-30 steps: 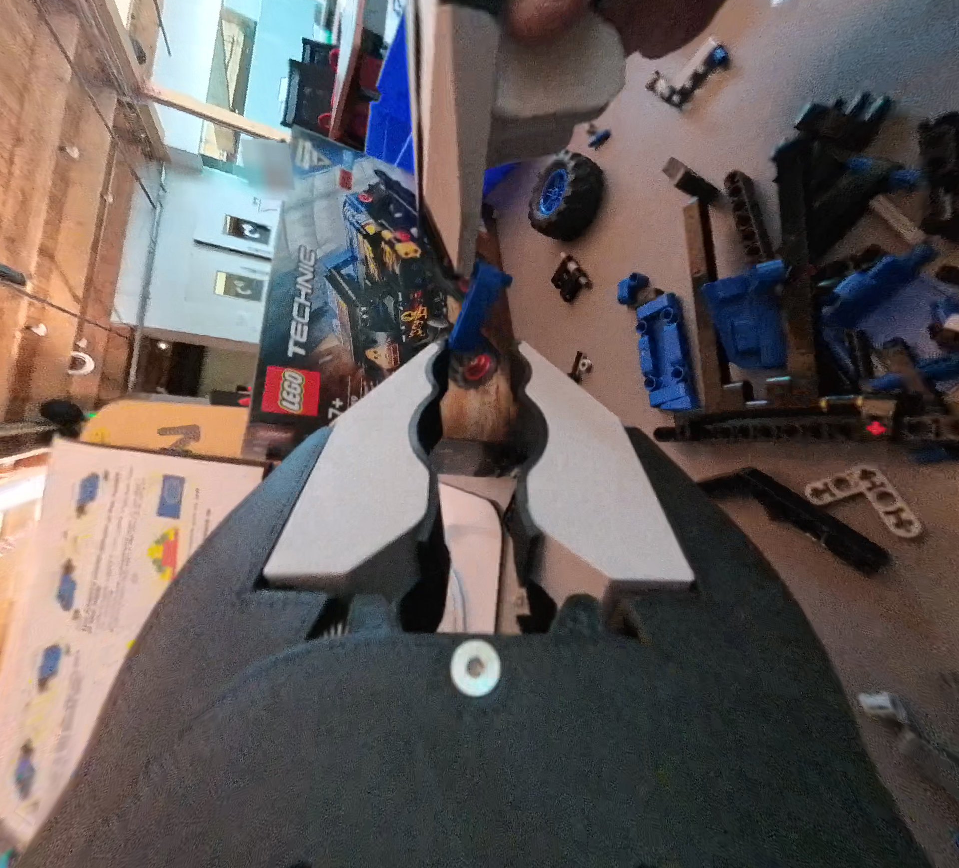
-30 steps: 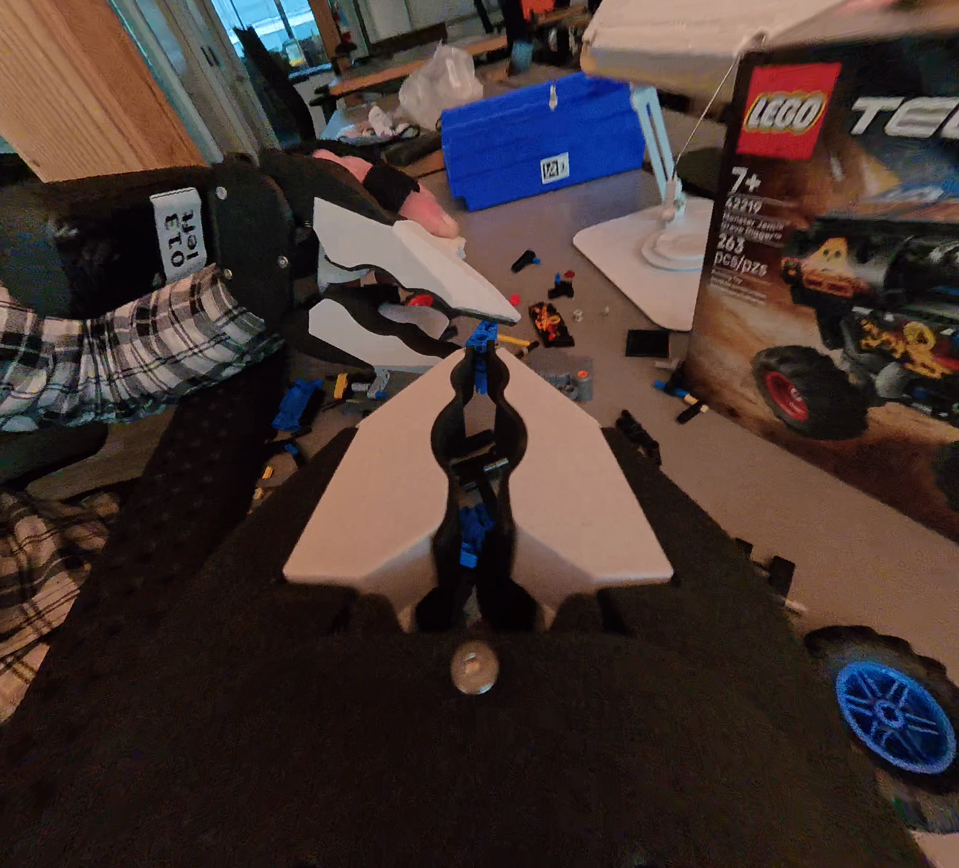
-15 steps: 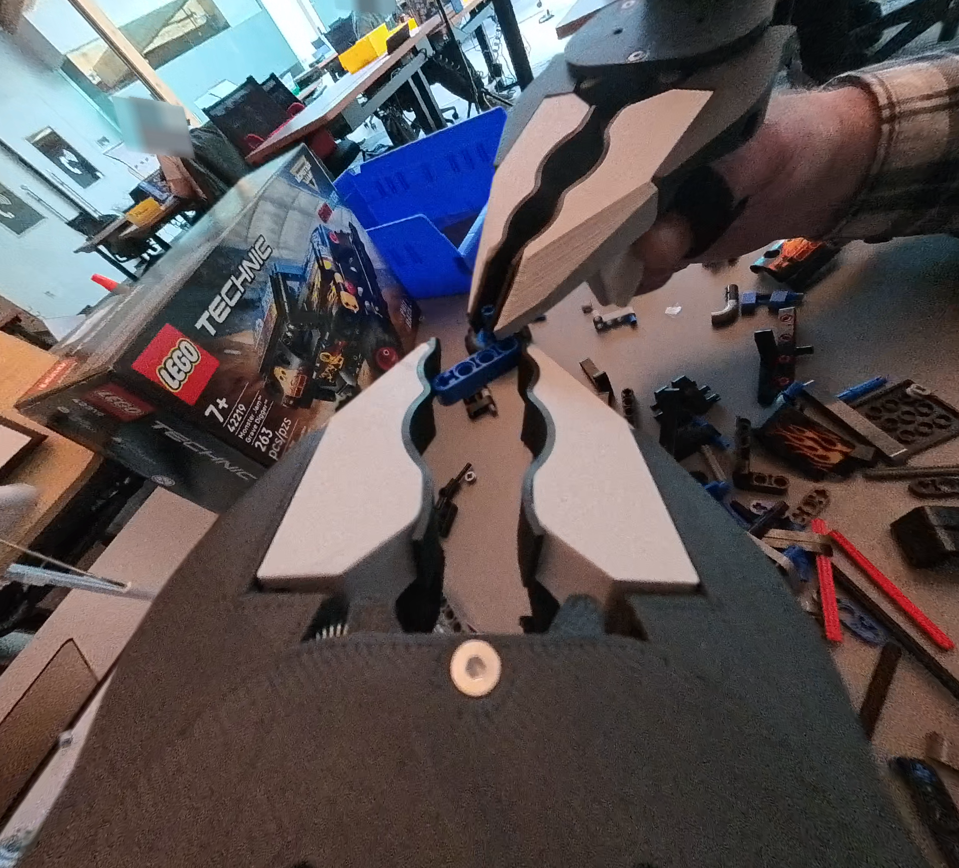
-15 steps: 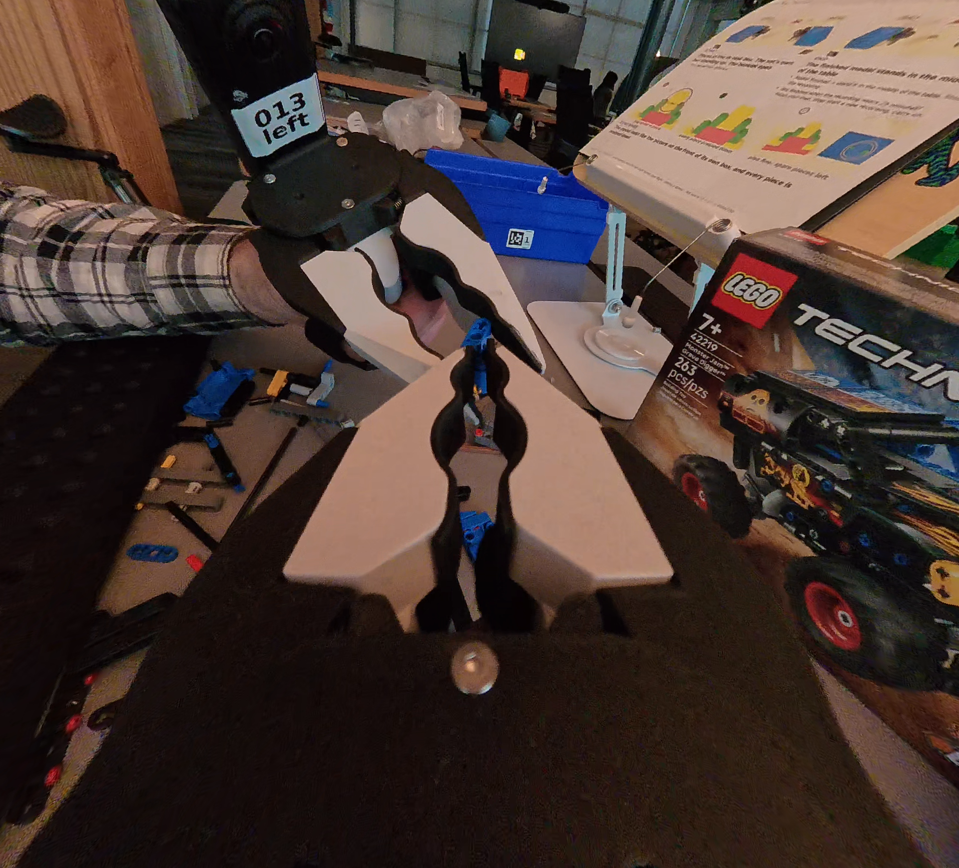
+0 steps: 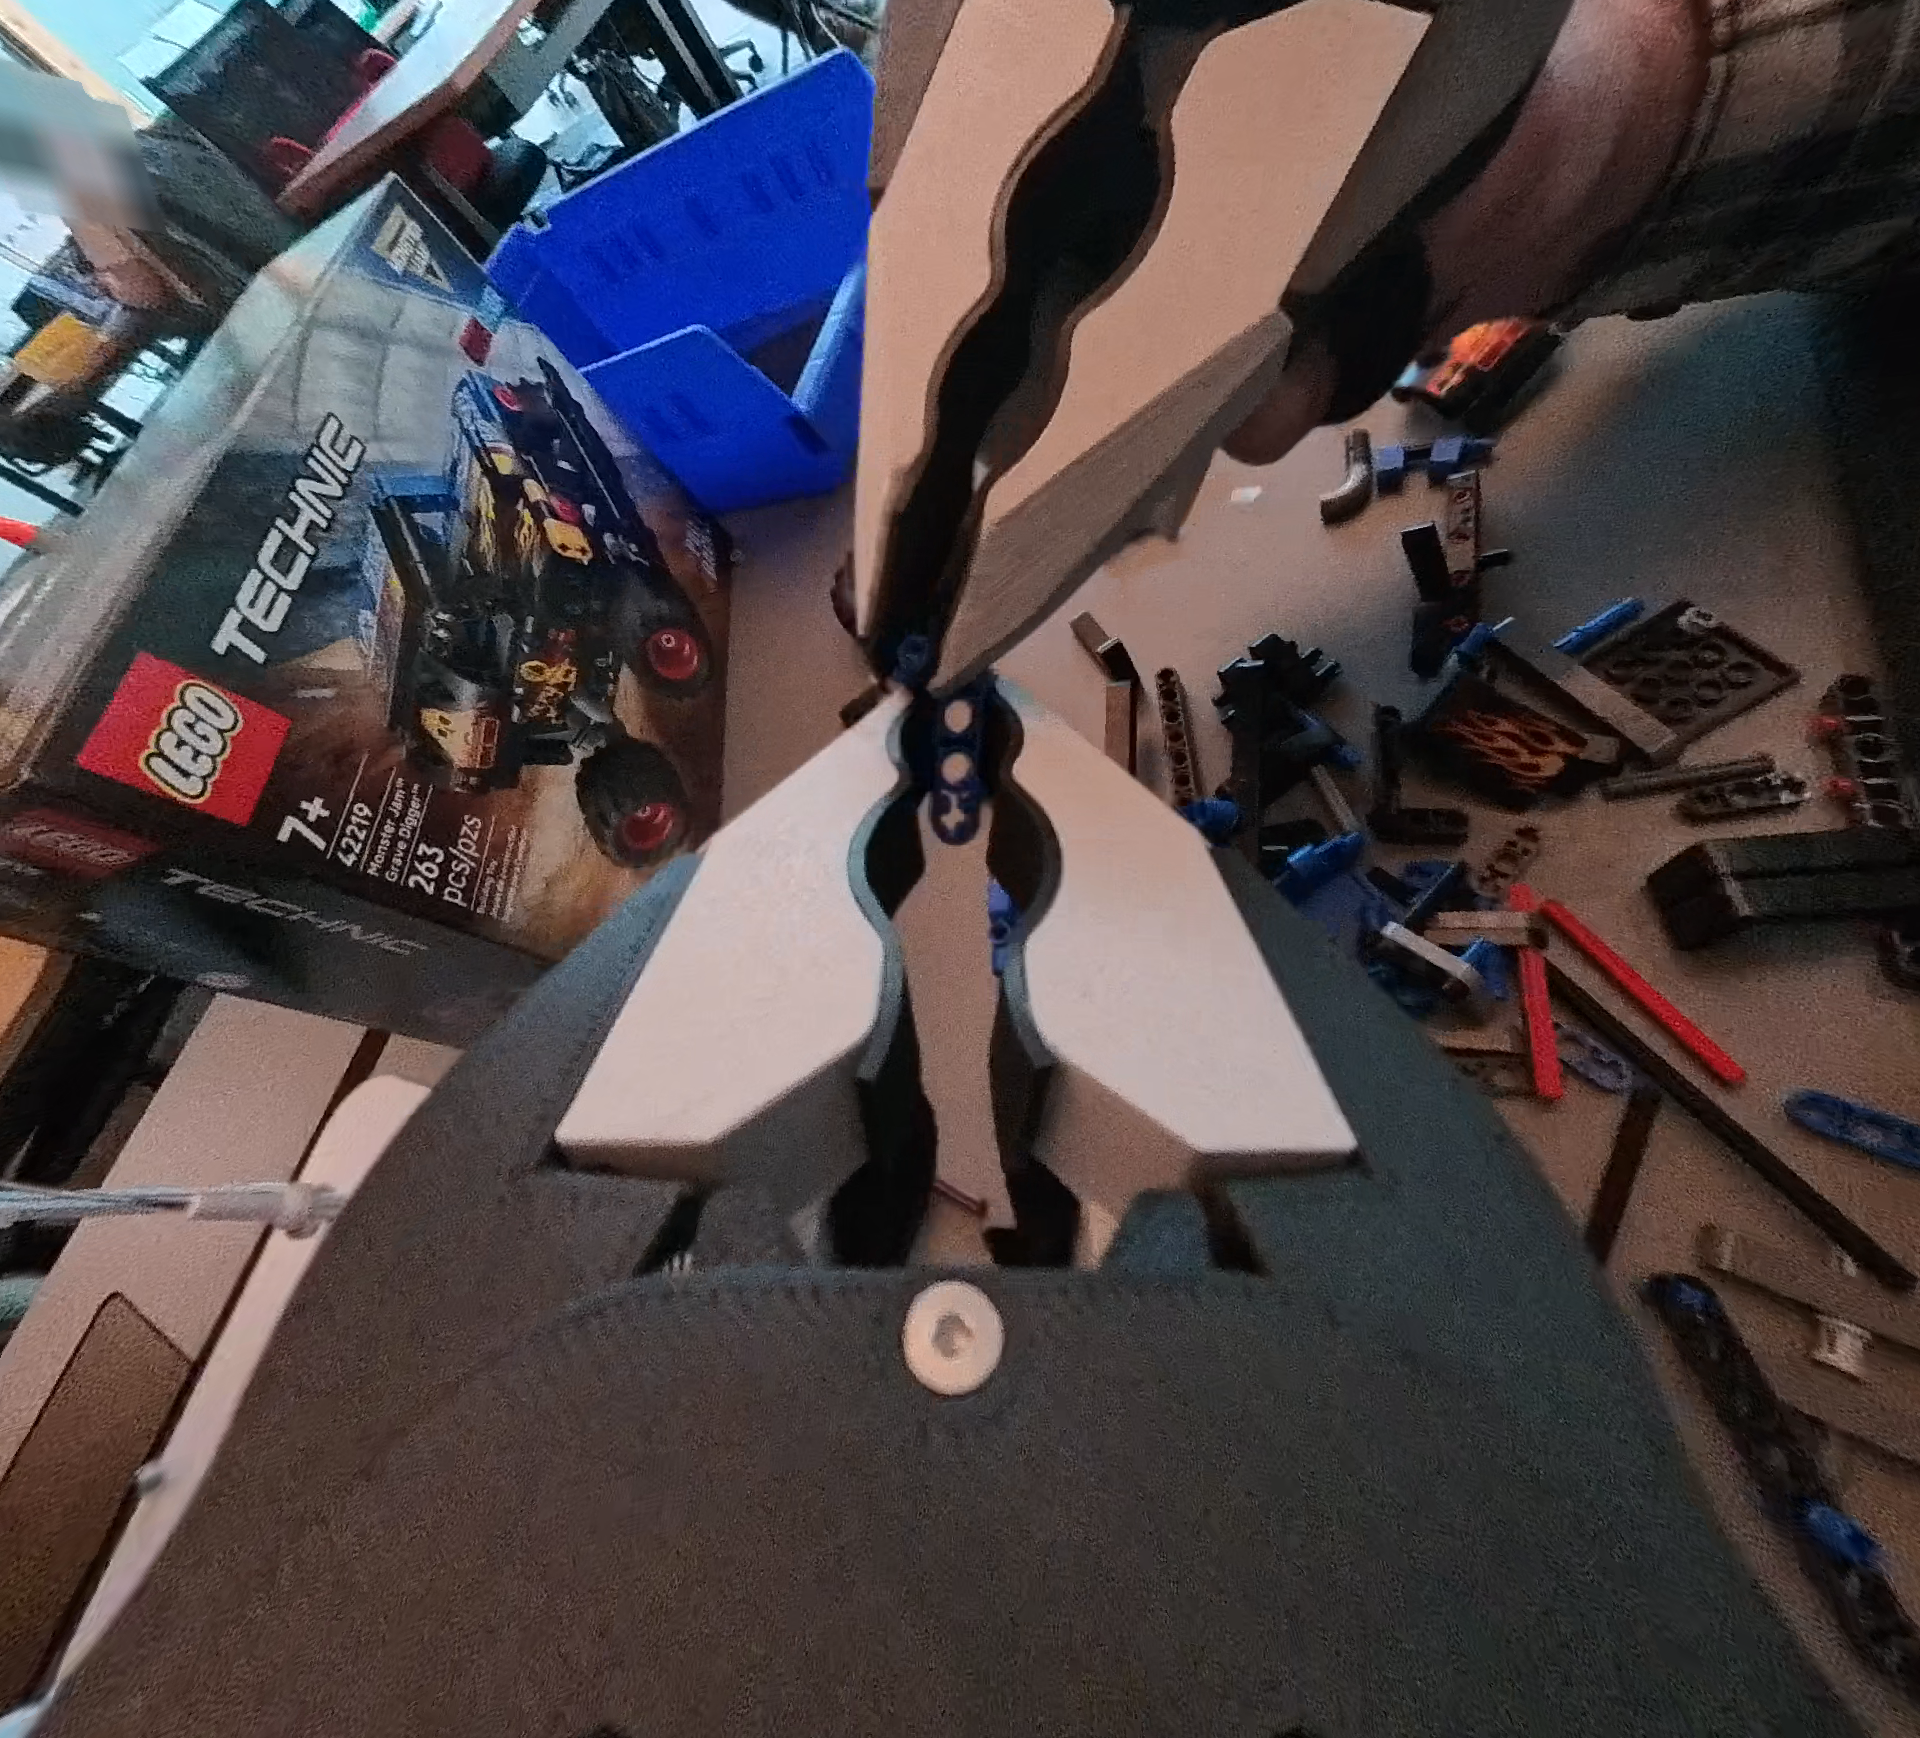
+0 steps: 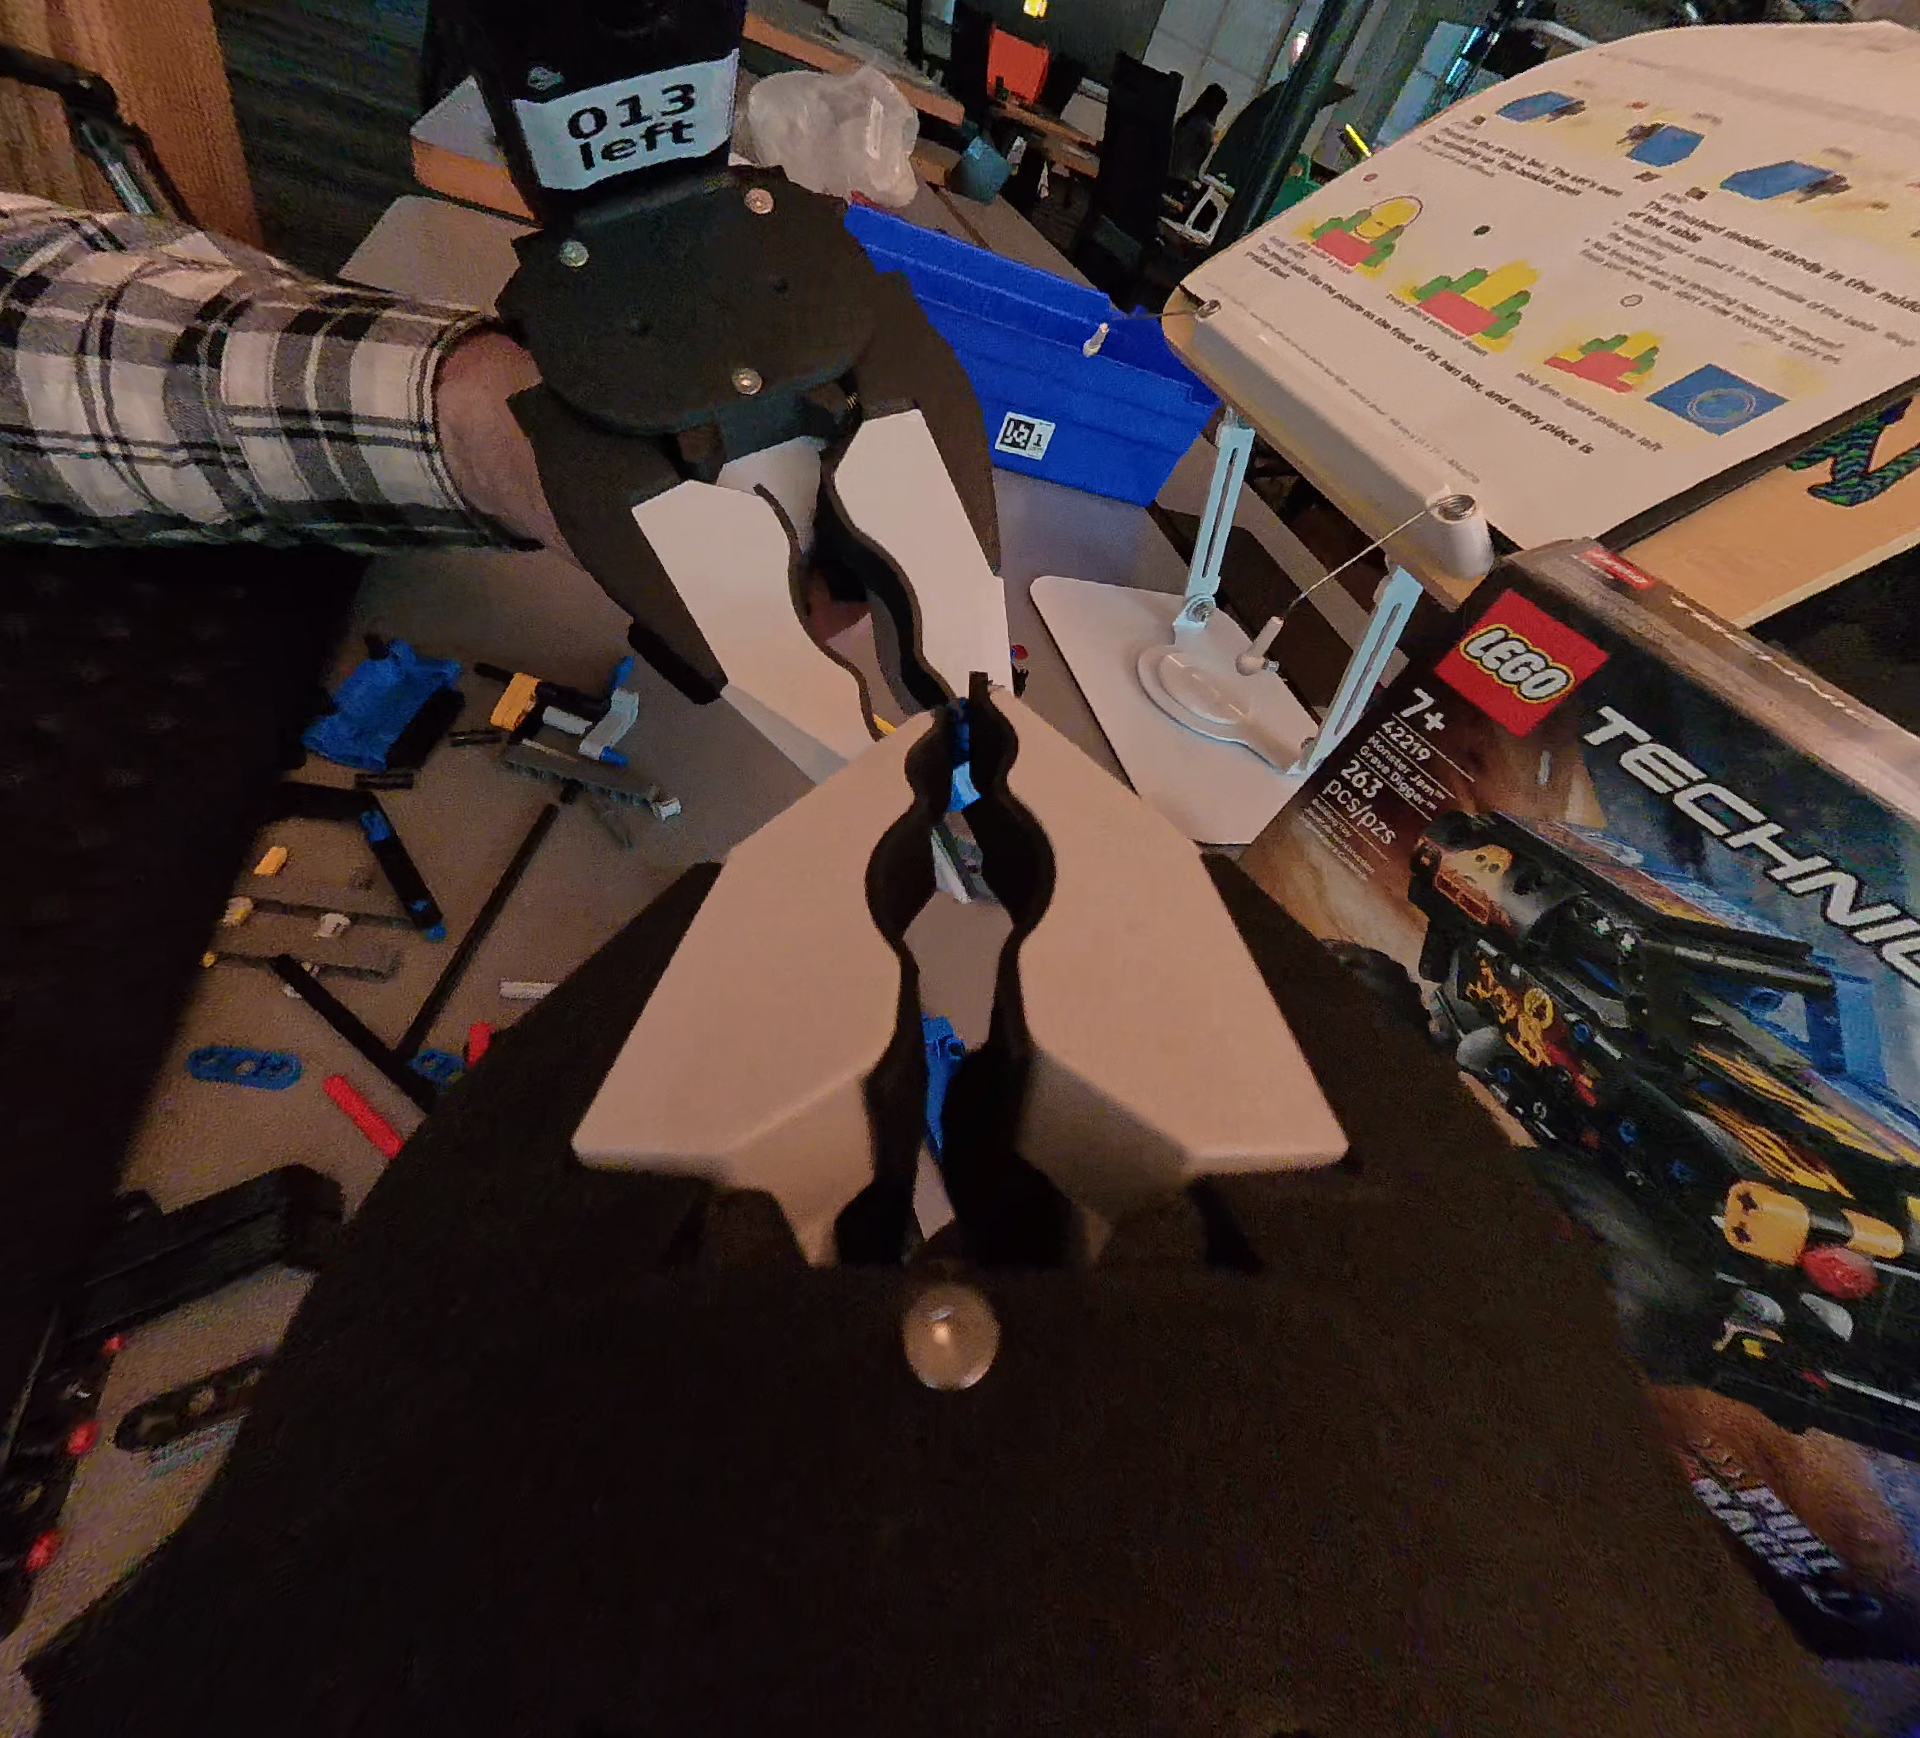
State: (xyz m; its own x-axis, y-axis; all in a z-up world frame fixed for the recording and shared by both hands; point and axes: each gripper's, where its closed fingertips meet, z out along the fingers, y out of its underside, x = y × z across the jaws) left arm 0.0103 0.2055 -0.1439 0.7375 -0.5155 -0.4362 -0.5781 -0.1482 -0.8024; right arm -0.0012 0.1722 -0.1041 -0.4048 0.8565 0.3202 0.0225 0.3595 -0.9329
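Left gripper (image 5: 951,732) clamped on a blue holed beam (image 5: 954,769), held above the counter (image 5: 1195,566). Right gripper (image 6: 961,727), meeting it tip to tip from 12 o'clock, pinched on a small blue pin (image 6: 958,753). Toy box (image 5: 343,649) at 9 o'clock, loose pieces (image 5: 1507,815) at 3 o'clock.

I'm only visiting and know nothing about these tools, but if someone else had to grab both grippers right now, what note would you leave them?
Left gripper: shut on a blue beam with holes, held above the table.
Right gripper: shut on a small blue pin piece, tip to tip with the left one, its piece at the beam's end.
Loose black, blue and red parts lie on the table, toy box and blue bin nearby.
Whether the two pieces are joined cannot be seen.
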